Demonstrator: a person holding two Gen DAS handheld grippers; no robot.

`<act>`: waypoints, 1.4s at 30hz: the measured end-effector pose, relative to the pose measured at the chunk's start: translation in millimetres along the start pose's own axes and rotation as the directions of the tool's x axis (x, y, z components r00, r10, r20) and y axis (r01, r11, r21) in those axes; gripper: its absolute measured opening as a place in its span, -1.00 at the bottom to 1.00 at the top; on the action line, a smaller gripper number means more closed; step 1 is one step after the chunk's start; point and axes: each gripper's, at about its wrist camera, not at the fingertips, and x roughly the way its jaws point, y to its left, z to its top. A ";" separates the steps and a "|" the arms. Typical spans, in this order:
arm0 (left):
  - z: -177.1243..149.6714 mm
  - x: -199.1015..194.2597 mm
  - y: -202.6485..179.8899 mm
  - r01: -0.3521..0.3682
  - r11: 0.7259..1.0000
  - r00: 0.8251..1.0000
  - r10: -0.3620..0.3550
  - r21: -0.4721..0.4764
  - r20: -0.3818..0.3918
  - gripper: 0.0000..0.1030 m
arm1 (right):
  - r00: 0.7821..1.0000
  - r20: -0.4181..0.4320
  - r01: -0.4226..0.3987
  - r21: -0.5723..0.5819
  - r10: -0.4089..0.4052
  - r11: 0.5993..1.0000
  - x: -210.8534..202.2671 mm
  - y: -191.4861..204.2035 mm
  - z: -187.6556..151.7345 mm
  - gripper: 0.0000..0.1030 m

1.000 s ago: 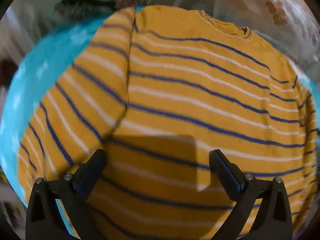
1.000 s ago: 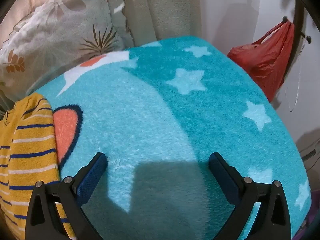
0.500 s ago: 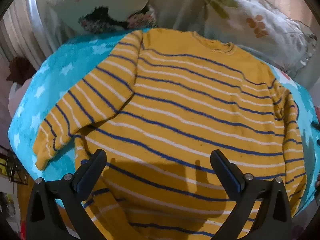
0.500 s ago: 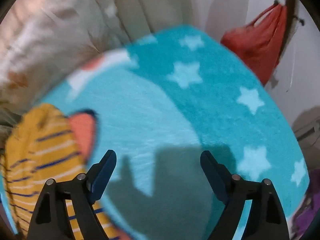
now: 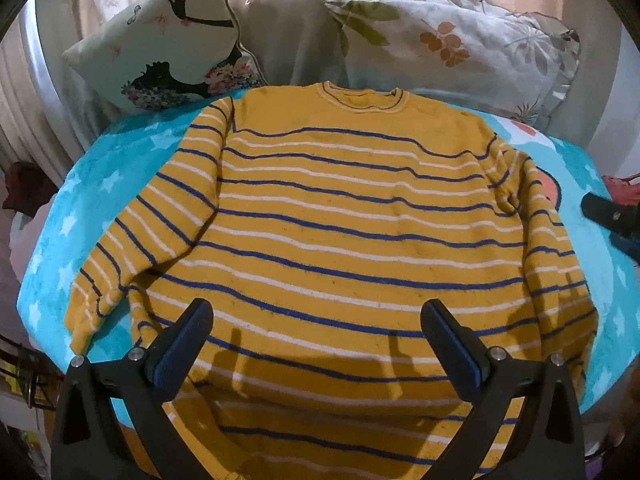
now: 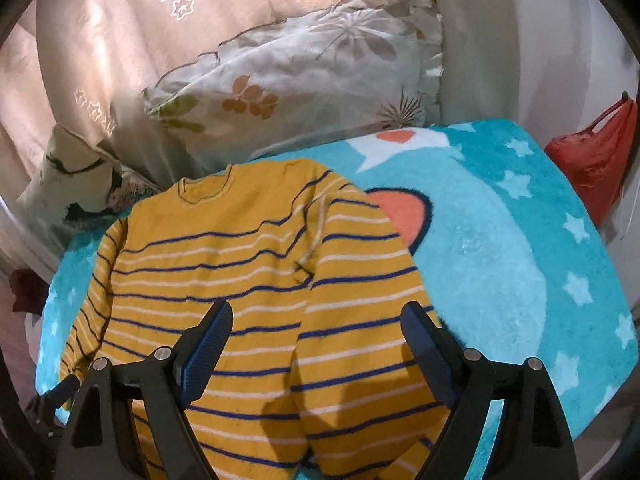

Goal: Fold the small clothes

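A yellow sweater [image 5: 328, 224] with blue and white stripes lies flat, front up, on a turquoise star blanket [image 5: 100, 176]; its collar points away from me and both sleeves lie down its sides. My left gripper [image 5: 318, 344] is open and empty, held above the sweater's hem. My right gripper [image 6: 316, 344] is open and empty above the sweater's [image 6: 248, 272] right side, near the right sleeve [image 6: 360, 280]. The right gripper's tip shows at the left wrist view's right edge [image 5: 608, 212].
Two patterned pillows [image 5: 160, 56] [image 5: 452, 36] lean against a beige curtain [image 6: 120, 40] behind the blanket [image 6: 520, 240]. A red plastic bag [image 6: 596, 160] hangs at the far right. The blanket's edges drop off at left and front.
Both grippers have pulled back and up from the bed, so the whole sweater is now in view. The right gripper has swung left from bare blanket to over the sweater.
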 end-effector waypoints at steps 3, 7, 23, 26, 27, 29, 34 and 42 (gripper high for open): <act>-4.5 -1.4 1.0 -0.005 1.000 1.000 0.005 -0.008 -0.006 1.00 | 0.999 -0.026 -0.024 0.032 0.025 0.999 2.2 -4.7 -4.0 0.74; -11.1 -4.8 2.3 -0.013 1.000 1.000 0.013 -0.020 -0.016 1.00 | 0.997 -0.058 -0.053 0.044 0.055 0.998 4.5 -6.2 -13.9 0.74; -29.2 -21.4 2.2 -0.031 0.999 0.999 0.030 -0.034 -0.028 1.00 | 0.987 -0.132 -0.088 0.019 0.090 0.996 6.4 -3.9 -37.3 0.74; -30.4 -20.9 2.9 -0.024 0.999 0.999 0.023 -0.038 -0.035 1.00 | 0.986 -0.137 -0.091 0.012 0.092 0.996 5.7 -2.4 -40.1 0.74; -30.0 -20.3 3.3 -0.021 0.999 0.999 0.019 -0.041 -0.036 1.00 | 0.986 -0.138 -0.089 0.010 0.090 0.996 5.2 -2.1 -40.9 0.74; -28.2 -18.9 3.0 -0.010 0.999 0.999 0.008 -0.039 -0.038 1.00 | 0.987 -0.138 -0.086 0.004 0.085 0.996 3.7 -0.6 -42.1 0.74; -25.1 -16.9 -0.1 0.005 1.000 0.999 -0.005 -0.005 -0.033 1.00 | 0.988 -0.137 -0.067 -0.002 0.066 0.998 3.2 4.0 -43.6 0.74; -13.7 -8.9 23.6 0.037 0.999 0.999 -0.036 0.011 -0.037 1.00 | 0.989 -0.139 -0.044 0.001 0.043 0.999 8.5 26.7 -42.4 0.74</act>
